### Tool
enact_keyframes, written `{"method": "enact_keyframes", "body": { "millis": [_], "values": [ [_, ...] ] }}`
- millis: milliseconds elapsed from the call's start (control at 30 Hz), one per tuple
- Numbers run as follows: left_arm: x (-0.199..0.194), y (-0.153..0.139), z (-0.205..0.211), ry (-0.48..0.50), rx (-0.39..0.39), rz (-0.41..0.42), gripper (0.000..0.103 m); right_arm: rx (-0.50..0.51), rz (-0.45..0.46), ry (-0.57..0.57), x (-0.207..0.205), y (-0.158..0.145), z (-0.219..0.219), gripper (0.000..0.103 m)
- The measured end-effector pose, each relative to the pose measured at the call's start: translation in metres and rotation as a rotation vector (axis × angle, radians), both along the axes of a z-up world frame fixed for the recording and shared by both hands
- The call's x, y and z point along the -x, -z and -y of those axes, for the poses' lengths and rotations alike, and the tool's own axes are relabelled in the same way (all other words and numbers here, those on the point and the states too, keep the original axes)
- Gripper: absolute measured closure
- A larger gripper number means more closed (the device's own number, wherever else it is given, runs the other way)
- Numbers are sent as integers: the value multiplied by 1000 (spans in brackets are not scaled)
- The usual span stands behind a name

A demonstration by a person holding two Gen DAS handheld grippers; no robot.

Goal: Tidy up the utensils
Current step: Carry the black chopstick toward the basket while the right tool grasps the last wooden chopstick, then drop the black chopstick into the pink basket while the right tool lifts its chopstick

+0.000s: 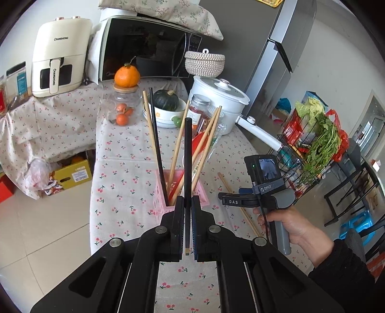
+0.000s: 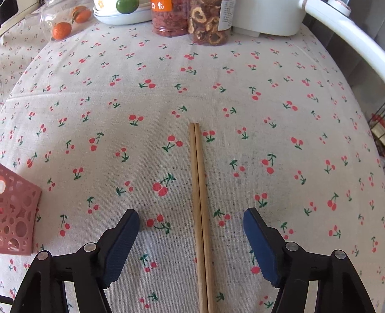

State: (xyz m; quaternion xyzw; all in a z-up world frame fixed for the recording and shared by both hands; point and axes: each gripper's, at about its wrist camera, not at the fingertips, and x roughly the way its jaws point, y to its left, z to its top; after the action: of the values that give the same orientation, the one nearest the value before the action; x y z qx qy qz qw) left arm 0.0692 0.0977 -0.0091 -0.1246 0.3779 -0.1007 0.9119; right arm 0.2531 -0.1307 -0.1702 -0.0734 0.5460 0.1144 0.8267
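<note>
My left gripper is shut on a black chopstick that stands upright just in front of the pink perforated holder. In that holder stand several wooden chopsticks and another black one. In the right wrist view a pair of wooden chopsticks lies side by side on the cherry-print cloth. My right gripper hovers over the pair with its jaws apart, one pad on each side and neither touching. The holder's corner shows at the left edge. A hand holds the right gripper.
At the table's back stand a glass jar of oranges, a bowl with a green squash, two food jars and a white pot with a long handle. A wire rack of greens stands to the right.
</note>
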Motion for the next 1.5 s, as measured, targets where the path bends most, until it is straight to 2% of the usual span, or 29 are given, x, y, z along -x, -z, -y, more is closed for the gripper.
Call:
{"method": "enact_keyframes", "body": {
  "millis": [33, 133, 200, 233, 267, 333, 633, 833, 933, 1100, 1233, 1367, 1500],
  "values": [
    [0, -1, 0, -1, 2, 1, 98, -11, 1, 15, -1, 0, 3, 34],
    [0, -2, -2, -7, 1, 4, 98, -20, -11, 51, -2, -3, 6, 52],
    [1, -2, -2, -13, -3, 5, 98, -30, -22, 52, 0, -6, 7, 79],
    [2, -2, -2, -16, -6, 5, 98, -39, -29, 50, 2, -7, 8, 89],
    [2, -3, -2, -18, -9, 6, 98, -58, -42, 53, 3, -7, 10, 93],
    [4, -4, -3, -23, -12, 8, 98, -79, -50, 84, 6, -11, 15, 94],
    [21, -27, -7, -33, -24, 79, 98, -223, 143, 84, 47, -85, 38, 94],
    [37, -56, -11, -71, 4, 197, 98, -338, 273, 103, 74, -126, 50, 94],
    [40, -69, -8, -97, -7, 262, 98, -399, 332, 104, 86, -145, 54, 94],
    [29, -77, -5, -138, -12, 320, 98, -438, 373, 86, 96, -158, 50, 94],
    [11, -71, 1, -141, -25, 312, 98, -424, 386, 69, 98, -157, 45, 94],
    [-14, -53, 9, -124, -61, 219, 98, -422, 396, 67, 98, -156, 46, 94],
    [-37, -30, 7, -128, -44, 161, 98, -426, 401, 69, 98, -157, 48, 94]
  ]
}}
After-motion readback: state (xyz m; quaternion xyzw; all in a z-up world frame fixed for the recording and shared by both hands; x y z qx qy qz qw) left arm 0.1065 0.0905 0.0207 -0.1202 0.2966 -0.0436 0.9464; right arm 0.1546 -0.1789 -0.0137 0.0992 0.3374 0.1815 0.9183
